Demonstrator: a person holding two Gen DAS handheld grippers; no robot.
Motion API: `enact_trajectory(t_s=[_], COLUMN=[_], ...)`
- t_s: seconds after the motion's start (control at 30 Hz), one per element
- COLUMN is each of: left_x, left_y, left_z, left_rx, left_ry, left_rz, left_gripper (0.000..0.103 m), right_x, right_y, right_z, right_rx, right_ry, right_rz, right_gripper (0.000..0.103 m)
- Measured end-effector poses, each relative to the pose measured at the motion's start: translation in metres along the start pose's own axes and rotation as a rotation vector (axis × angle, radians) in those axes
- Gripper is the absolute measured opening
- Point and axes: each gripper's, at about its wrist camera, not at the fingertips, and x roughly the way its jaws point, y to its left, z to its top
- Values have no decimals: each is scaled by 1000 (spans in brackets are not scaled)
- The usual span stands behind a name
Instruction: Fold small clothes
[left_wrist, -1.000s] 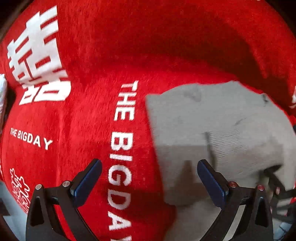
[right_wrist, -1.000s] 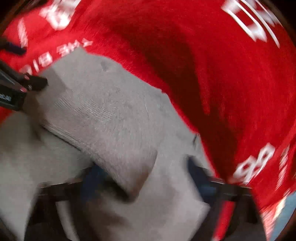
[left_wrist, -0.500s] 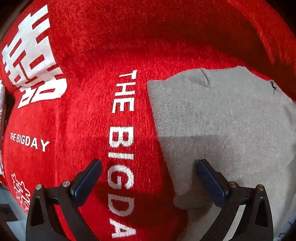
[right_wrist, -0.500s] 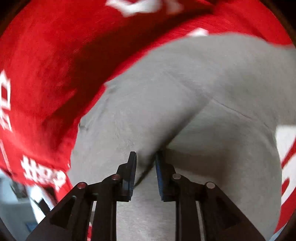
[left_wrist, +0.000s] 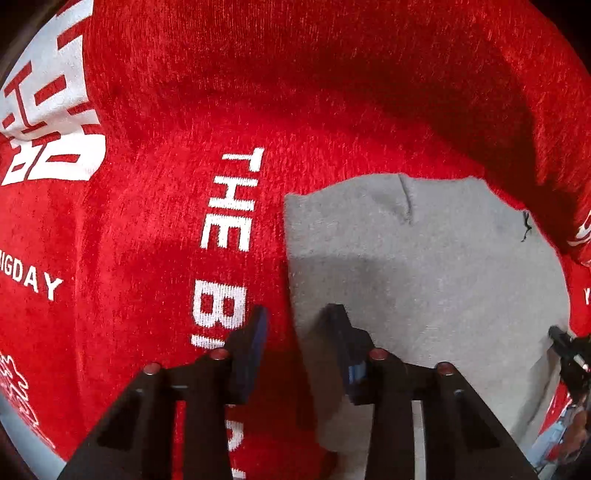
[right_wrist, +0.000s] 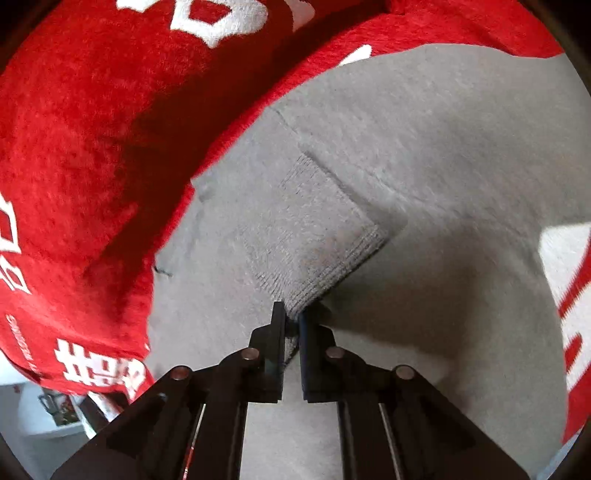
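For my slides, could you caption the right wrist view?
Right gripper shut on the ribbed cuff of a grey garment on red cloth.

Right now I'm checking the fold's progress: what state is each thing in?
Grey garment: lying flat on the red cloth, ribbed cuff lifted.
Ribbed cuff: pinched.
Right gripper: shut on the ribbed cuff.
Left gripper: just been closing, straddling the garment's edge, pads not pressing.
Red cloth: spread out, rumpled.

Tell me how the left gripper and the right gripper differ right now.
The right gripper is shut on the grey garment's ribbed cuff; the left gripper, whose jaws have just been closing, still shows a gap. The left straddles the garment's edge over the red blanket; the right sits wholly over grey cloth. Both have dark blue pads.
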Motion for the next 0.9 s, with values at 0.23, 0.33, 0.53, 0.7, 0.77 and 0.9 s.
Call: enact_trajectory(t_s=[0.23,0.33,0.53,0.7,0.77,0.9], left_x=[2,3,-17,-31,-34,-35], left_y=[-7,-5,-10,-17,-19,-29], left_z=[-2,-2,-10,-23,-29,-40], left_rx=[52,45,41,60,66,52], left_ry=[-18,-55,-81,-82,-68,-11], left_rz=[64,89,120,85,62,20], left_gripper=[39,39,39,58,58,58], right_x=[-11,-18,-45,-49,-48,-46], right_y=[-1,-10,-27,-28,-24,-24], right_z=[3,18,31,19,11,5], right_rx=[-98,-110,-100,-109,-127,-135], right_ry=[-69,-101,-111,-28,-1,21], right_rz=[-137,-204,-252,-148,-112,-106], right_gripper=[7,7,12,43,61,61])
